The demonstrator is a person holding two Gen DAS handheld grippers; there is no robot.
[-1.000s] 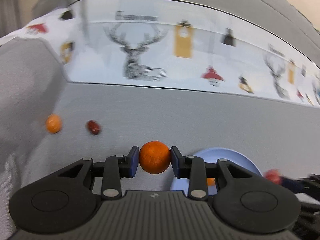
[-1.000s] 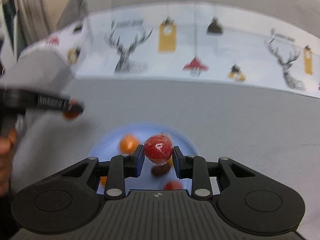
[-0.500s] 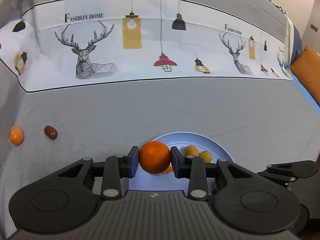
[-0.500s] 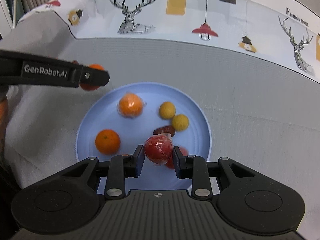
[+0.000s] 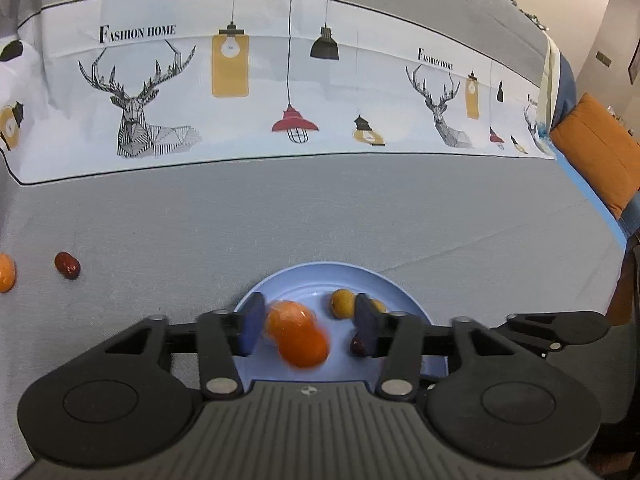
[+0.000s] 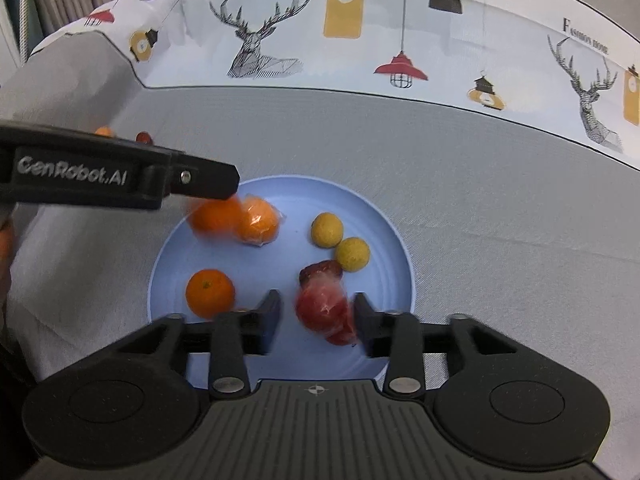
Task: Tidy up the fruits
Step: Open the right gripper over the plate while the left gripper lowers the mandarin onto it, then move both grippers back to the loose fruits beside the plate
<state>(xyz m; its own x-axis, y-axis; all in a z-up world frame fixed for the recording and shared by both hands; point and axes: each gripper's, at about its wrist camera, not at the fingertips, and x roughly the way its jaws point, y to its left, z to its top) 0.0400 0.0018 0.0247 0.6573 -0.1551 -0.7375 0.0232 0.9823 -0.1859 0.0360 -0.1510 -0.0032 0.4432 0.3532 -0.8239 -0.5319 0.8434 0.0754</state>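
Note:
A blue plate (image 6: 400, 240) on the grey cloth holds an orange (image 6: 210, 293), a wrapped orange (image 6: 258, 220), two yellow fruits (image 6: 327, 230) and a dark red date (image 6: 320, 270). My left gripper (image 5: 310, 328) hangs over the plate's left side with its jaws opening. A blurred orange (image 5: 304, 346) falls free between them, clear of both pads. My right gripper (image 6: 316, 320) is over the plate's near part, jaws opening too. A blurred red wrapped fruit (image 6: 324, 308) drops between them, close to the right pad. The left gripper (image 6: 200, 178) reaches in from the left.
A dark red date (image 5: 67, 265) and a small orange (image 5: 6, 272) lie on the grey cloth, far left of the plate (image 5: 320, 276). A white printed band with deer and lamps (image 5: 280, 100) crosses the cloth behind. An orange cushion (image 5: 600, 160) sits at the far right.
Both grippers let go: the left jaws spread and the orange dropped toward the plate. The right jaws spread and the red wrapped fruit slipped down. The left gripper shifted further over the plate.

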